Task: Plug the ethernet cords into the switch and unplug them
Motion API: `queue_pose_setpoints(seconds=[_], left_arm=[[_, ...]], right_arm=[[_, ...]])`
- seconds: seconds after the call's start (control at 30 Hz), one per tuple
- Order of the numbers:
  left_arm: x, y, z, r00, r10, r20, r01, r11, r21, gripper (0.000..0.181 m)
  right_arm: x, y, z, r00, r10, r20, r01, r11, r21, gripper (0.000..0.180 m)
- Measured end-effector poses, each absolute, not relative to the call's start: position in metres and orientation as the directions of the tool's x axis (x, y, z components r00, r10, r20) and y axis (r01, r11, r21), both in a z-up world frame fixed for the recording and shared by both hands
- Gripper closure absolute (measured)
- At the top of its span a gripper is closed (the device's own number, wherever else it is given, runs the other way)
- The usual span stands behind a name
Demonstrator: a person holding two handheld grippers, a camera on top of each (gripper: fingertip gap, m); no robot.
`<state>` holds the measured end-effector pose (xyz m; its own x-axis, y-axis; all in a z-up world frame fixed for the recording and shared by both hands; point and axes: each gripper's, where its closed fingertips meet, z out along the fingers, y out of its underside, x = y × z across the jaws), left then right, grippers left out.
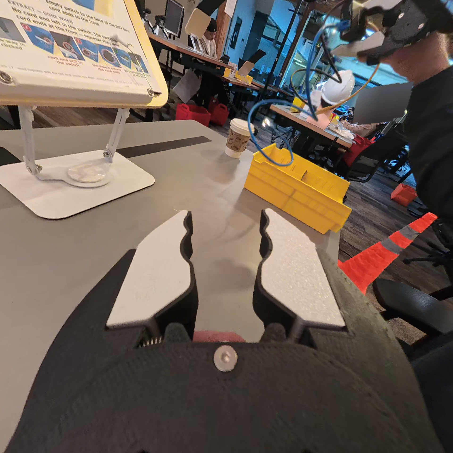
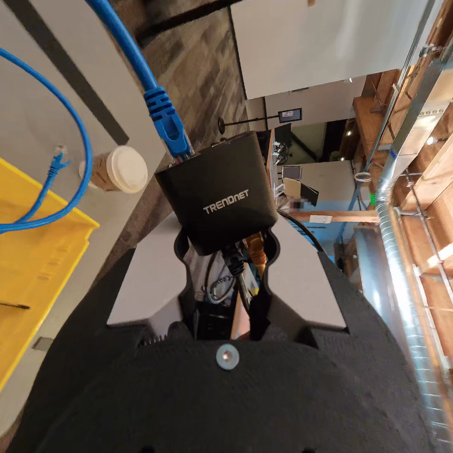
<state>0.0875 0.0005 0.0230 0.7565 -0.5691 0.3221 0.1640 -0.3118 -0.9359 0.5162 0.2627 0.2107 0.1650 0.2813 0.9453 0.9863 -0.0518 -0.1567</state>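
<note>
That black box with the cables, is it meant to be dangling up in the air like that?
It does look odd: the right gripper holds the black switch aloft, clear of the grey table. A blue cord is plugged into its far end, and its loose blue plug hangs over the yellow bin. Nothing looks spilled or broken.

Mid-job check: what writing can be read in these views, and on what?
I will not quote writing; here is where it stands.
White brand mark: on the black switch, in the right gripper.
Printed lines and photos: on the instruction board.
Small far sign: too small.
</note>
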Motion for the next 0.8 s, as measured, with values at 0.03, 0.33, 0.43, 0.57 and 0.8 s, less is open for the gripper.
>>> queue_pose_setpoints(seconds=[0.03,0.33,0.43,0.57,0.8], left_arm=[[0.088,0.0,0.021,0.761,-0.566,0.319,0.157,-0.316,-0.936,0.128],[0.092,0.002,0.01,0.767,-0.561,0.313,0.133,-0.337,-0.932,0.128],[0.096,0.003,0.005,0.766,-0.562,0.312,0.124,-0.347,-0.93,0.128],[0.1,0.003,0.0,0.765,-0.565,0.311,0.113,-0.357,-0.927,0.128],[0.103,0.003,-0.005,0.76,-0.566,0.32,0.117,-0.365,-0.923,0.128]], right_arm=[[0.52,0.265,0.198,0.13,0.285,0.95,0.991,-0.07,-0.114,0.119],[0.506,0.263,0.088,0.116,0.463,0.879,0.993,-0.074,-0.092,0.119],[0.503,0.26,0.063,0.181,0.517,0.837,0.983,-0.105,-0.148,0.119],[0.497,0.264,0.044,0.298,0.562,0.772,0.951,-0.1,-0.294,0.119],[0.481,0.27,0.036,0.56,0.635,0.532,0.746,-0.107,-0.657,0.12]])
